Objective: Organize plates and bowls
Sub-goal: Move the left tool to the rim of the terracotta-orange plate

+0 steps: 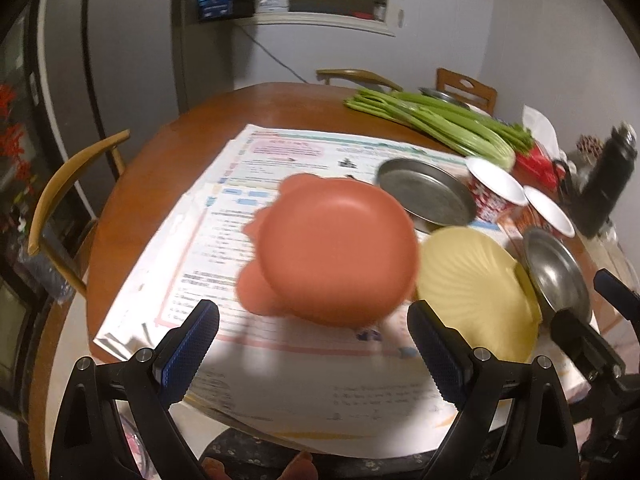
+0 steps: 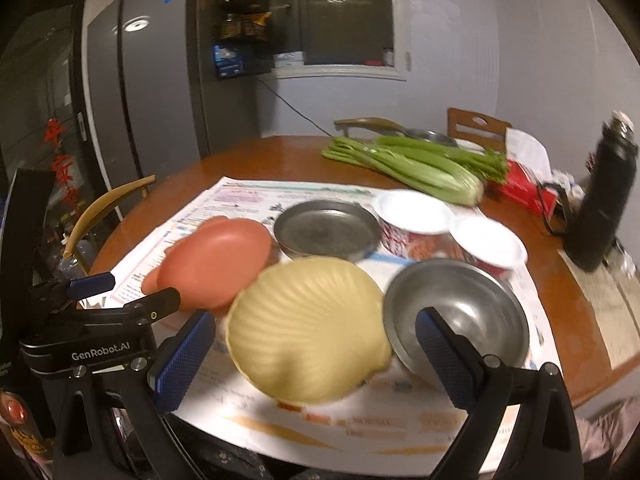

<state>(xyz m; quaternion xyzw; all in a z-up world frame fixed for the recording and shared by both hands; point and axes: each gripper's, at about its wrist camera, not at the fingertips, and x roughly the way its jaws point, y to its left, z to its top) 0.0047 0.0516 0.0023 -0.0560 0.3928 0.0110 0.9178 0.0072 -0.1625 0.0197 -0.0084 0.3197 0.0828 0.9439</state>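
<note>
A pink bear-shaped plate [image 1: 332, 252] lies on the papers just beyond my open, empty left gripper [image 1: 314, 344]; it also shows in the right wrist view [image 2: 216, 260]. A yellow shell-shaped plate [image 2: 308, 328] lies between the open fingers of my empty right gripper [image 2: 316, 356], and shows in the left view [image 1: 476, 288]. A flat metal plate [image 2: 328, 234] sits behind, a metal bowl [image 2: 456, 312] to the right. Two red-patterned bowls with white insides [image 2: 412, 212] [image 2: 488, 244] stand at the back right.
All lies on printed papers [image 1: 240, 208] on a round wooden table [image 2: 248, 160]. Celery [image 2: 412, 168], a red packet [image 2: 528, 192] and a black bottle [image 2: 604, 196] are at the back right. Wooden chairs [image 1: 68, 208] stand around.
</note>
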